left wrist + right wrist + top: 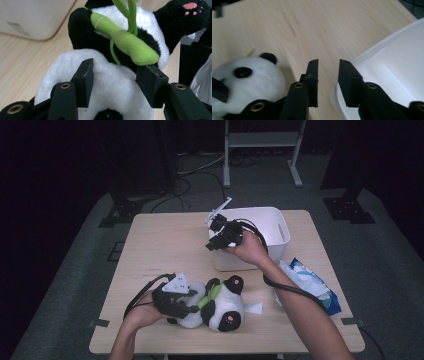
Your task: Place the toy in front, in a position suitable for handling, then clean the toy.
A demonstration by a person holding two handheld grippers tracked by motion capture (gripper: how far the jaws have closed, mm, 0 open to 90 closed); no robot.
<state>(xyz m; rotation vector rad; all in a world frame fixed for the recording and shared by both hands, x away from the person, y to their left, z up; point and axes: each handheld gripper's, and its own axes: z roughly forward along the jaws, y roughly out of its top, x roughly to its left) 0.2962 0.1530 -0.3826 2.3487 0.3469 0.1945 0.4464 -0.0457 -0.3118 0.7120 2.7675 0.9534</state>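
Observation:
A black-and-white panda plush [222, 307] holding a green bamboo stalk [125, 40] lies on the wooden table [165, 245] near its front edge. My left gripper [192, 307] is shut on the plush's white head [112, 87], with one jaw pressed into the fur on each side. My right gripper [210, 245] hangs in the air over the left rim of a white bin [280, 222]. Its jaws [328, 66] stand apart with nothing between them. Below them are the bin's rim [392, 62] and the panda's face [254, 72].
A blue-and-white wipes packet [312, 285] lies on the table right of the panda, under my right forearm. A white tissue [255, 308] sits beside the plush. The bin stands at the table's back right. Cables and stand legs are on the floor beyond.

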